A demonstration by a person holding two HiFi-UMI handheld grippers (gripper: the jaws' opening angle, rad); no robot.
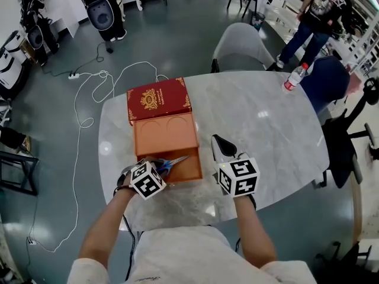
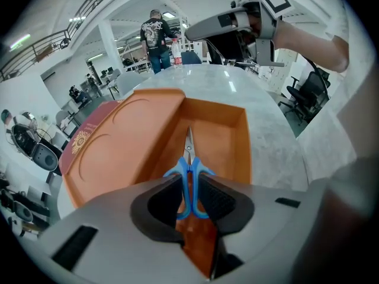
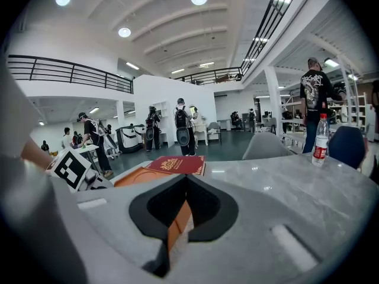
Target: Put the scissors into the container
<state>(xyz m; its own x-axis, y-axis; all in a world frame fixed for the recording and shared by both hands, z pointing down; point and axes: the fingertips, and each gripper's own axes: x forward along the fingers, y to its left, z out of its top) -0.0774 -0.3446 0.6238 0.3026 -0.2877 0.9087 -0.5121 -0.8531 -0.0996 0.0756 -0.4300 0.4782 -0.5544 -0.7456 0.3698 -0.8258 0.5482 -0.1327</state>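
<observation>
Blue-handled scissors (image 1: 173, 162) (image 2: 189, 176) hang just inside the near end of the open orange box (image 1: 166, 136) (image 2: 148, 129). My left gripper (image 1: 161, 167) (image 2: 189, 197) is shut on their handles, and the blades point away from it over the box floor. The box's red lid (image 1: 159, 99) (image 2: 89, 138) (image 3: 177, 164) lies open at the far side. To the right of the box, my right gripper (image 1: 217, 141) (image 3: 177, 209) rests low over the marble table (image 1: 266, 123), jaws together and holding nothing. The box's orange wall (image 3: 136, 176) shows just past it.
A water bottle (image 1: 294, 77) (image 3: 320, 138) stands at the table's far right corner. A grey chair (image 1: 243, 46) sits behind the table, and a black office chair (image 1: 349, 135) to the right. A person (image 1: 317, 16) stands at the far right. Cables (image 1: 89, 99) trail on the floor to the left.
</observation>
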